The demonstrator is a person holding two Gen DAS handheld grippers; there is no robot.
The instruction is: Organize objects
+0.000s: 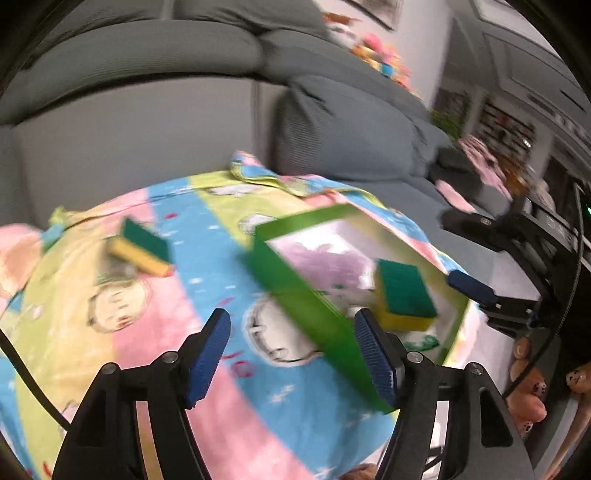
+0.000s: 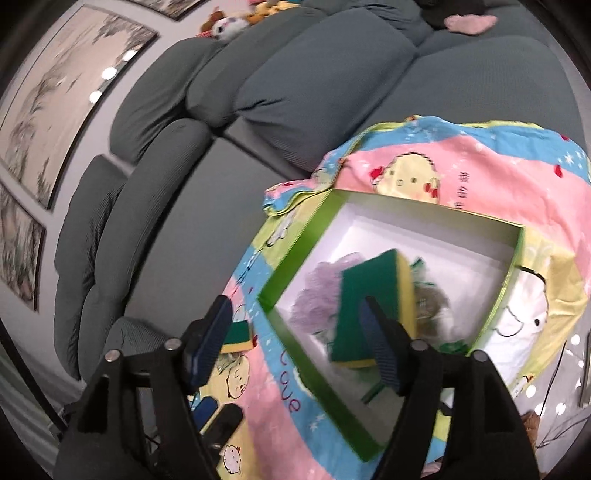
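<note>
A green box (image 1: pixel 295 284) with a white inside stands on a colourful cartoon blanket (image 1: pixel 207 266). A yellow-and-green sponge (image 1: pixel 404 299) lies in the box beside a purple scrubber (image 1: pixel 325 258). A second sponge (image 1: pixel 142 247) lies on the blanket to the left. My left gripper (image 1: pixel 291 354) is open and empty, low over the blanket by the box's near wall. My right gripper (image 2: pixel 295 345) is open above the box (image 2: pixel 288 254); the sponge (image 2: pixel 365 299) is just beyond its right finger, tilted and blurred. The other sponge (image 2: pixel 238 338) shows behind its left finger.
A grey sofa (image 1: pixel 147 110) runs behind the blanket, with plush toys (image 2: pixel 229 22) on its back. Framed pictures (image 2: pixel 62 103) hang on the wall. The right gripper's body (image 1: pixel 517 288) and the person's hand (image 1: pixel 528 387) are at the right of the box.
</note>
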